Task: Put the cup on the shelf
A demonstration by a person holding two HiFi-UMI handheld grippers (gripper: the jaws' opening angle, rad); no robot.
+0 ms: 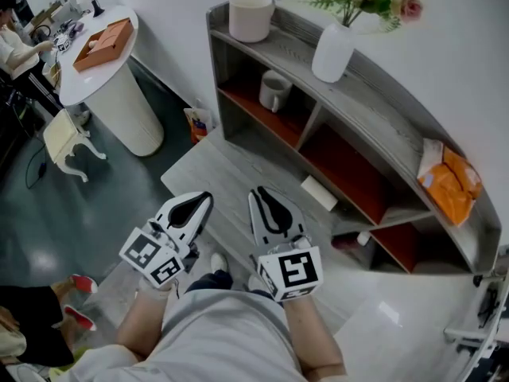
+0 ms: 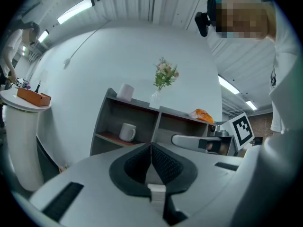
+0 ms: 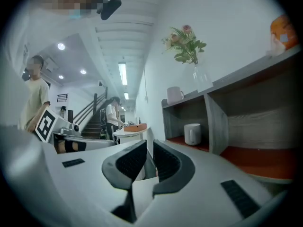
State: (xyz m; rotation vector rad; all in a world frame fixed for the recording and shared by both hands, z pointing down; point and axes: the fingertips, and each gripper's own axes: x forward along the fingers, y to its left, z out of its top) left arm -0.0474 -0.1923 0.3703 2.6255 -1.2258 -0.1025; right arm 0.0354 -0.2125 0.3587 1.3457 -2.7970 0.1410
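A white handled cup (image 1: pixel 274 91) stands upright in the left compartment of the grey shelf (image 1: pixel 382 110), on its red-brown board; it also shows in the left gripper view (image 2: pixel 127 132) and the right gripper view (image 3: pixel 192 134). Both grippers hang close to the person's body, well short of the shelf. My left gripper (image 1: pixel 205 197) has its jaws pressed together with nothing in them (image 2: pixel 151 144). My right gripper (image 1: pixel 256 192) has its jaws drawn nearly together, only a thin slit between the pads, and holds nothing (image 3: pixel 149 143).
On the shelf top stand a pale pot (image 1: pixel 250 18), a white vase of flowers (image 1: pixel 332 52) and an orange bag (image 1: pixel 449 183). A white box (image 1: pixel 319 192) lies on the low platform. A round white table (image 1: pixel 111 70) with an orange tray (image 1: pixel 103 44) stands at left, people beyond it.
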